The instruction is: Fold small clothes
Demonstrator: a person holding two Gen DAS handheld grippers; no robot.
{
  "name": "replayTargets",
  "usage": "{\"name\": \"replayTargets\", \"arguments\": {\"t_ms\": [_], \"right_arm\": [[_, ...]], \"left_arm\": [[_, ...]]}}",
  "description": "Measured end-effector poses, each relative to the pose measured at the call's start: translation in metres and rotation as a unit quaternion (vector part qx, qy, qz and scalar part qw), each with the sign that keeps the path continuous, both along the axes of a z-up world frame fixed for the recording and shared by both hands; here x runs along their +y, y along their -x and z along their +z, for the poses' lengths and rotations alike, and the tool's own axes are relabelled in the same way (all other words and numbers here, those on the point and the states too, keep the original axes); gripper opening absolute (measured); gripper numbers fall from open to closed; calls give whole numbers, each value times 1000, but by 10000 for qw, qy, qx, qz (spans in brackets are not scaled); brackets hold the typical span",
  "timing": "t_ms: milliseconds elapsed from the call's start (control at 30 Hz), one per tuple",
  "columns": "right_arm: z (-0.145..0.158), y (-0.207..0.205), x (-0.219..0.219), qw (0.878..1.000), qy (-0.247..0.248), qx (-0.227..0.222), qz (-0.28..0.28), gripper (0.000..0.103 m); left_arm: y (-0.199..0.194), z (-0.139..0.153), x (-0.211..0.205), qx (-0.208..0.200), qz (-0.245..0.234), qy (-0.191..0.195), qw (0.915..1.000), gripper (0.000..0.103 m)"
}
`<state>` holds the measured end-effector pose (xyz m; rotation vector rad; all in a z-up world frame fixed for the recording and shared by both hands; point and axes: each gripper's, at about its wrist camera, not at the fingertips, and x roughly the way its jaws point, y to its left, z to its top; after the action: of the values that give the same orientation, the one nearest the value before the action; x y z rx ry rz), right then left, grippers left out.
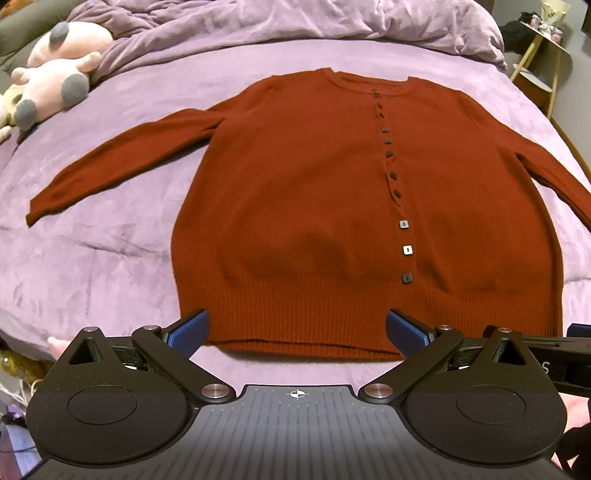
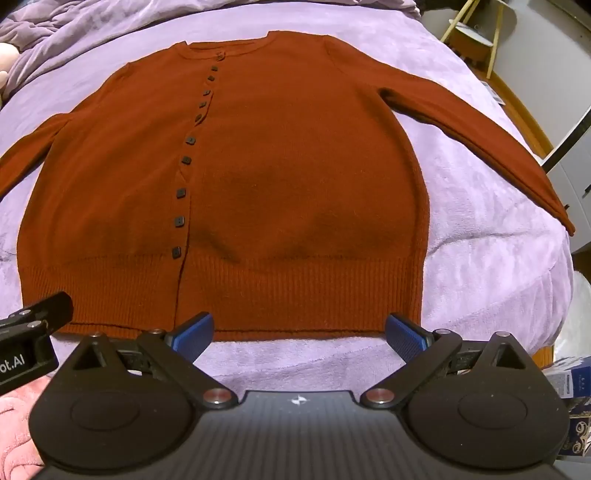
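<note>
A rust-red buttoned cardigan (image 1: 314,206) lies flat and face up on the purple bedspread, sleeves spread out to both sides, hem towards me. It also shows in the right wrist view (image 2: 288,177). My left gripper (image 1: 297,330) is open and empty, hovering just over the hem's left-middle part. My right gripper (image 2: 299,332) is open and empty, just over the hem's right part. The left gripper's body (image 2: 26,339) shows at the right view's left edge.
The purple bedspread (image 1: 110,258) covers the bed, with a bunched purple duvet (image 1: 258,22) at the head. Pink plush toys (image 1: 55,74) lie at the far left. A yellow-legged stand (image 1: 539,62) is beyond the bed's right side. Boxes (image 2: 576,406) sit at the near right.
</note>
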<state>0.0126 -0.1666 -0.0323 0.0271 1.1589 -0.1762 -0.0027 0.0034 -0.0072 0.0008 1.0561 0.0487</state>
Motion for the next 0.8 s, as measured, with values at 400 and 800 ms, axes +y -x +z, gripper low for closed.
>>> {"name": "replayTargets", "arguments": {"t_ms": [400, 800], "right_arm": [[0, 0, -1, 10000, 0, 16, -16, 99], [-1, 0, -1, 10000, -5, 31, -36, 99]], "left_arm": [[1, -1, 0, 59, 20, 17, 10000, 103], [1, -1, 0, 111, 46, 36, 9999, 103]]}}
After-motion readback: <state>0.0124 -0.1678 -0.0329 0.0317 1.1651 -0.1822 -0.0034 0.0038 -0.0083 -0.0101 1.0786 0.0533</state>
